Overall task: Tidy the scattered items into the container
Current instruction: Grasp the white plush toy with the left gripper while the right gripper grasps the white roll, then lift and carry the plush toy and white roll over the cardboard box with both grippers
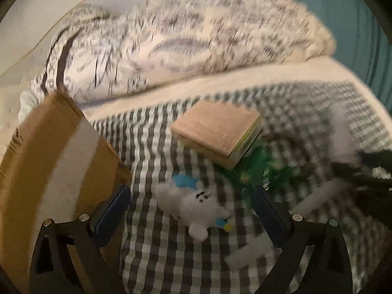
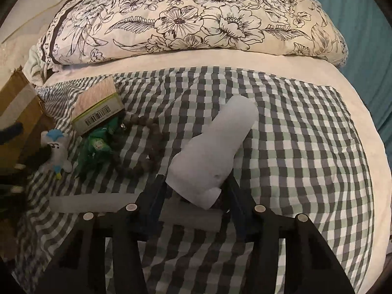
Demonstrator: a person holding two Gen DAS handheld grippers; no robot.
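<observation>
My right gripper [image 2: 194, 196] is shut on a white plastic bottle [image 2: 213, 152] and holds it over the checked cloth [image 2: 294, 147]. My left gripper [image 1: 191, 210] is open and empty, just above a small white plush toy [image 1: 196, 208] with a blue patch. The cardboard box [image 1: 49, 159] stands at the left, beside the left finger. A tan book [image 1: 218, 132] lies behind the plush, with a green toy [image 1: 257, 174] at its corner. The right wrist view shows the plush [image 2: 55, 152], book [image 2: 98, 107], green toy [image 2: 96, 147], brown bead string [image 2: 144, 142] and box [image 2: 17, 112].
A floral duvet [image 2: 186, 19] is heaped at the back of the bed. White flat strips [image 2: 93, 202] lie on the cloth near the grippers. The bed's cream edge [image 2: 355, 112] curves away on the right, with a teal wall [image 2: 355, 12] beyond.
</observation>
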